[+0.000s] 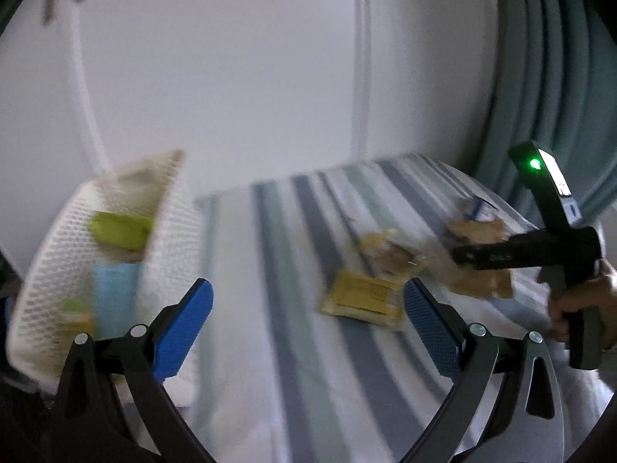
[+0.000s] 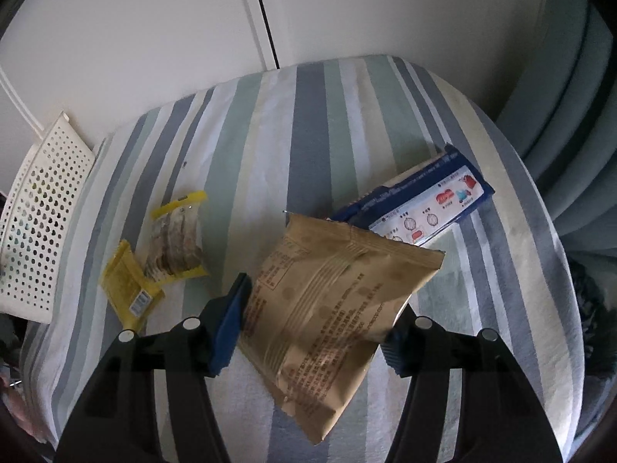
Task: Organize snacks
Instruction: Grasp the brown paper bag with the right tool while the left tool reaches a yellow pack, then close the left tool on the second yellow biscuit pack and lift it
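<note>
Right gripper point(image 2: 312, 332): clamped on the tan snack pouch point(image 2: 331, 301), lifted over the striped cloth's point(image 2: 270, 115) near edge.
Left gripper point(image 1: 308, 328): wide open, holding nothing.
Basket point(image 2: 42, 208): off the cloth's left edge, few packs inside.
Risk: slick pouch, side pinch, could slide out mid-swing.
Room: yellow packs point(image 2: 127, 289) sit left, so I'd pass above them.

tan snack packet point(image 2: 324, 297) tilted, clamped in right hand-held gripper point(image 2: 314, 332) above striped cloth.
</note>
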Action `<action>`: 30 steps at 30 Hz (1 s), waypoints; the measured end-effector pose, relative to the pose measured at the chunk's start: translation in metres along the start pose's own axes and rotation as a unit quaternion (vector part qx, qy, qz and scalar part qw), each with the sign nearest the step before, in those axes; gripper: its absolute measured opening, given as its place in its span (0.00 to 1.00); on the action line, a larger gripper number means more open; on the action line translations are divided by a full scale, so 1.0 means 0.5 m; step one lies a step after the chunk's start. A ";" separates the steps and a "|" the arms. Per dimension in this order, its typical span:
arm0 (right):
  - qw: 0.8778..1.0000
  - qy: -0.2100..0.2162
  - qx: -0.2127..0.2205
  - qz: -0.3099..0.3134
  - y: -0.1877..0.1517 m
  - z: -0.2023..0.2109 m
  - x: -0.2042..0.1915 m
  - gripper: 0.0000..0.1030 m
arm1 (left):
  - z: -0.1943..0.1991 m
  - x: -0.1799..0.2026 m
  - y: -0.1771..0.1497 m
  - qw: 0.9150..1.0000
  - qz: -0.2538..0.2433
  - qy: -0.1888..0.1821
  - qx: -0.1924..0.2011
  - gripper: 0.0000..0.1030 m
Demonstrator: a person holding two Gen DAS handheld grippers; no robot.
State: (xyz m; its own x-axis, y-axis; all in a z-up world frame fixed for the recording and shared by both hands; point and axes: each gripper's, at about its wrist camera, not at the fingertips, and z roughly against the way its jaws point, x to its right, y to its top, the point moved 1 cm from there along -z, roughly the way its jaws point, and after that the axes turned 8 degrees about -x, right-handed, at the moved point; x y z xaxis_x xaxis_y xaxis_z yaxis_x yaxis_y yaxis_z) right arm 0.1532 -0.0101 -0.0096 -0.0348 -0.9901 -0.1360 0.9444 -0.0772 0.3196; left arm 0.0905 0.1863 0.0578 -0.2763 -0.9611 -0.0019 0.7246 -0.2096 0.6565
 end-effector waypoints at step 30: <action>0.999 0.047 0.001 -0.022 -0.006 -0.016 0.025 0.59 | -0.267 0.091 0.024 0.974 -0.090 -0.045 -0.201 0.66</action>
State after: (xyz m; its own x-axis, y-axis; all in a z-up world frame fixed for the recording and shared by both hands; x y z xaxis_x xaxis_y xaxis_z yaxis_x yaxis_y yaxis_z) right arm 0.1525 -0.0212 -0.0196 -0.0459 -0.9703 -0.2374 0.9420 -0.1211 0.3128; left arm 0.1709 0.1162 -0.0350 -0.4632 -0.8862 -0.0114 0.8431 -0.4446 0.3025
